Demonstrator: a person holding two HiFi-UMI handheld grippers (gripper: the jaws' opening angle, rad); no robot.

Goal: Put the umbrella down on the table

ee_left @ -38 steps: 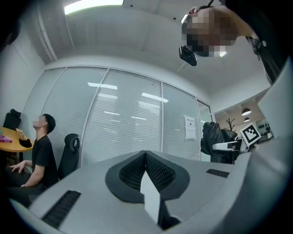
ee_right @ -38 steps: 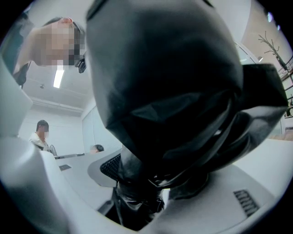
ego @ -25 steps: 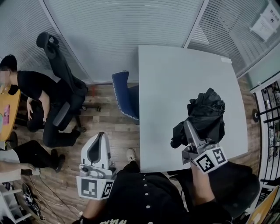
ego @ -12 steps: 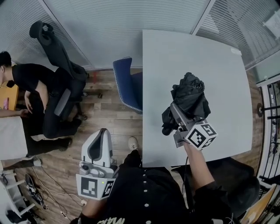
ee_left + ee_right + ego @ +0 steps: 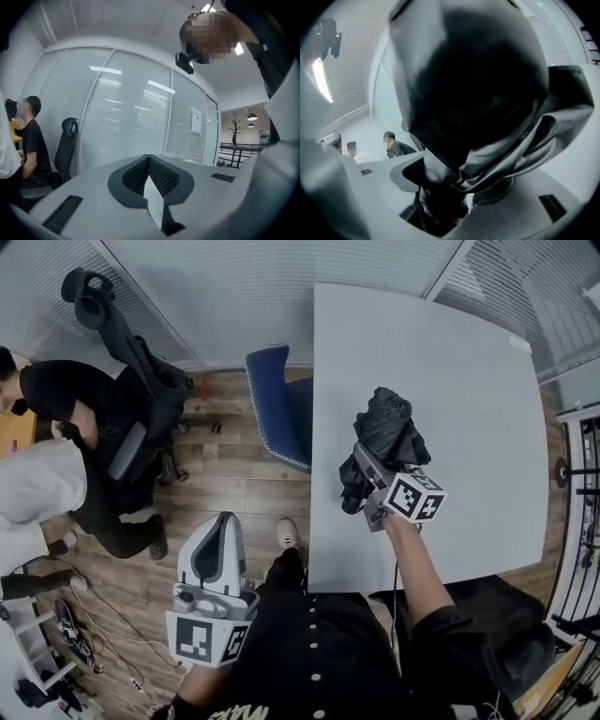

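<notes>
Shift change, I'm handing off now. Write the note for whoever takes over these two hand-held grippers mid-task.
The left hand-held gripper has its jaws together and holds nothing. It is off the table's left edge, over the wooden floor.
The right hand-held gripper is shut on the bundled black umbrella.
The umbrella is over the near left part of the white table. Whether it touches the top cannot be told.
Done: the umbrella is over the table.
Left: probably lower it until it lies on the top, open the right jaws and draw back.

Legible text: none.
Paper sheet (image 5: pixel 196 121) on the glass wall (image 5: pixel 126 117) – print too small to read; shirt lettering (image 5: pixel 246 713) cropped.
</notes>
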